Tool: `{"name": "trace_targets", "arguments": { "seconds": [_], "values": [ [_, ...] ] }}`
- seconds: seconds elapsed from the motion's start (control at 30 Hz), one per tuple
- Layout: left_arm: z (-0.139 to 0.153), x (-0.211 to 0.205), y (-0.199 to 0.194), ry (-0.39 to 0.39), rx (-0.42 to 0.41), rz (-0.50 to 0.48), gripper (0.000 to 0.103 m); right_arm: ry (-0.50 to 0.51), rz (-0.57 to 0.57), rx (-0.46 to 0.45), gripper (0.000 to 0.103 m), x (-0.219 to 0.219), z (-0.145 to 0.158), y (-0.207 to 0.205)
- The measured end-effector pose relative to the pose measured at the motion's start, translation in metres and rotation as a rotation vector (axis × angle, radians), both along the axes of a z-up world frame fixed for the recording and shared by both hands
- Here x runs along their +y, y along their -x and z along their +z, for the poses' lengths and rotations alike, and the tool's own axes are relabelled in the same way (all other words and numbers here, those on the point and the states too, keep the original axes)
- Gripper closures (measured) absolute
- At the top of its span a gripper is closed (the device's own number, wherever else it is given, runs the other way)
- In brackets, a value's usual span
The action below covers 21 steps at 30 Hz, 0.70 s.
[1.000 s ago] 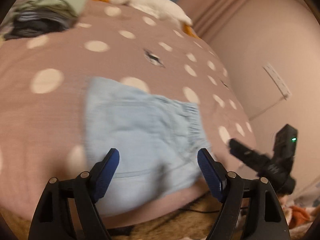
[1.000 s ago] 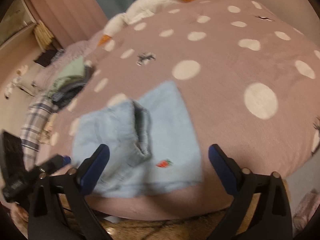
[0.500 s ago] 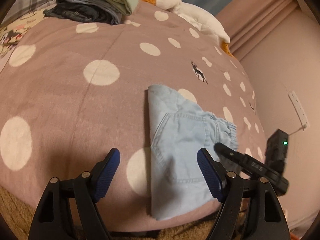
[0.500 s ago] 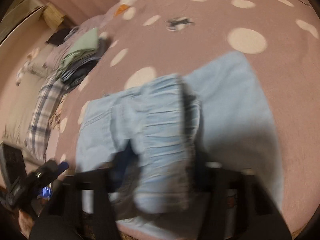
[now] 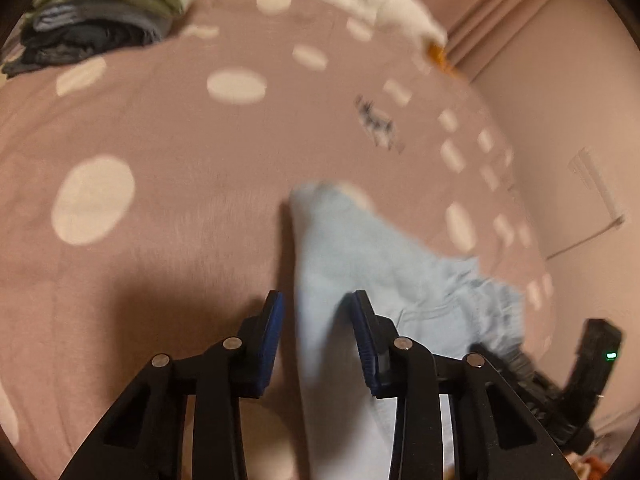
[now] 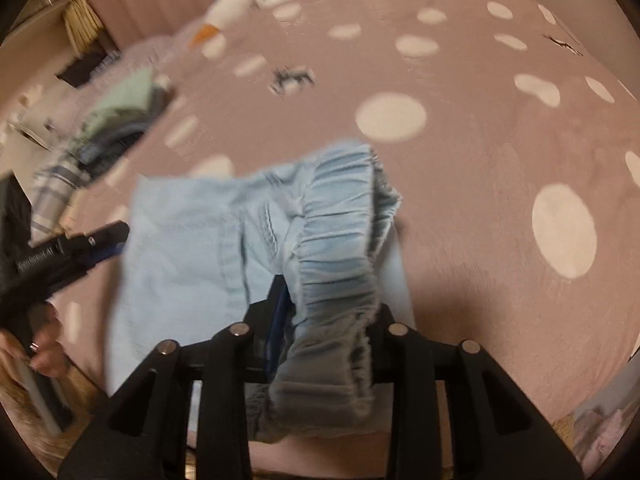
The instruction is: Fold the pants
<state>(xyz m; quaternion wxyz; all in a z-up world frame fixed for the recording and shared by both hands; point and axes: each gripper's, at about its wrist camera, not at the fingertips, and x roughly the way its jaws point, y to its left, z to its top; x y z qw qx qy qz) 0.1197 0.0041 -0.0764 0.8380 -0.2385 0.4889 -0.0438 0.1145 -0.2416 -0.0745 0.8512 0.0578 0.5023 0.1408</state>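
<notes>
— So, what's at the far left on your side?

— On my left feed, a stack of folded clothes (image 5: pixel 100 16), green on top and dark grey beneath, sits far left on the bedspread (image 5: pixel 168 152), a soft mauve cover with cream dots. Plenty of bare spread lies between the stack and my left gripper (image 5: pixel 316 320).

— And that gripper?

— Its blue-padded jaws are narrowed around the left edge of the pants (image 5: pixel 360 272), light blue denim, but a gap shows beside the left pad; I cannot tell if it pinches.

— The right one?

— On my right feed, the right gripper (image 6: pixel 332 304) is clamped on the gathered elastic waistband, ribbed and bunched, lifted off the rest of the pants (image 6: pixel 184 248), which lie near the bed's near edge. The left tool's black body carries white lettering, too blurred to read. A white plush goose (image 6: pixel 256 0) lies at the far edge.
</notes>
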Motion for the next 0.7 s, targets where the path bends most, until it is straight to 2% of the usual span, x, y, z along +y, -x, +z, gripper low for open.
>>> {"name": "trace_targets", "arguments": {
  "seconds": [0.07, 0.17, 0.5, 0.7],
  "values": [
    [-0.013, -0.006, 0.002, -0.026, 0.044, -0.016, 0.068, 0.003, -0.005, -0.005, 0.066, 0.001, -0.003, -0.002],
    [-0.014, -0.008, 0.017, -0.033, 0.024, -0.012, 0.068, -0.009, -0.016, 0.006, 0.063, -0.001, -0.004, -0.006],
    [-0.014, -0.006, 0.06, 0.055, 0.045, -0.009, 0.068, -0.016, -0.028, -0.006, 0.059, -0.001, -0.007, 0.001],
    [-0.011, -0.014, 0.082, 0.039, 0.05, -0.021, 0.068, -0.013, -0.019, -0.006, 0.057, -0.002, -0.006, 0.003]
  ]
}}
